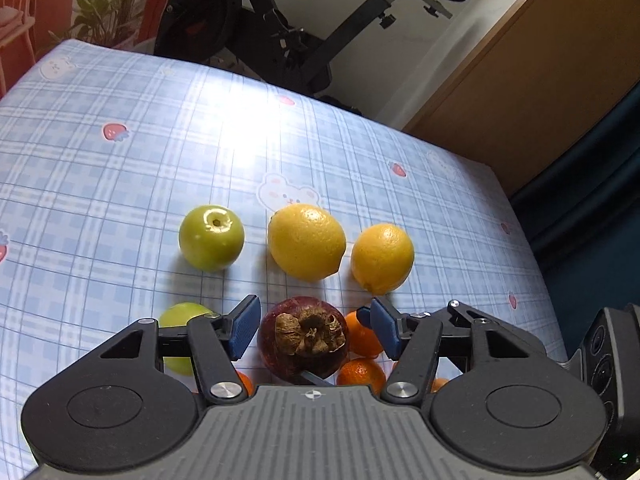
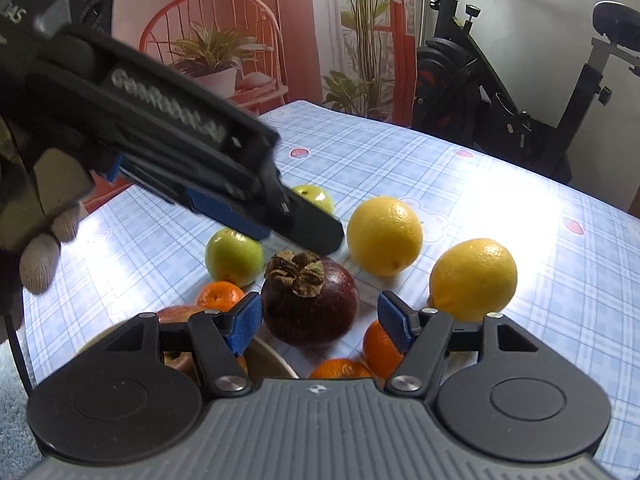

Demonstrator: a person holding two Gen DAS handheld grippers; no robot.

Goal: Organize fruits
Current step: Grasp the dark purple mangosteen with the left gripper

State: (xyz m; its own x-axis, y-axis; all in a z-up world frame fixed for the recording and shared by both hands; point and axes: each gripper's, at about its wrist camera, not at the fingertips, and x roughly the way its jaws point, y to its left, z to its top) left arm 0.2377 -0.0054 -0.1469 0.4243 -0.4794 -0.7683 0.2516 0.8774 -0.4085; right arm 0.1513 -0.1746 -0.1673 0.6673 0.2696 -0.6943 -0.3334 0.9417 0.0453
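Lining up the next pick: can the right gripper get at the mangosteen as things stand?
Probably yes. The right gripper has its jaws open with the mangosteen straight ahead between them. The left gripper hangs just above and behind it, so they could bump.

- Blurred white lettering, seemingly "GenRobot.ai", runs along the black body of the left gripper (image 2: 264,216) in the right wrist view
- Letters "AS" top left

I see a plaid tablecloth (image 1: 120,184), an exercise bike (image 2: 500,92) behind it, an orange chair (image 2: 208,12), potted plants (image 2: 212,60), and a wooden cabinet (image 1: 540,80).
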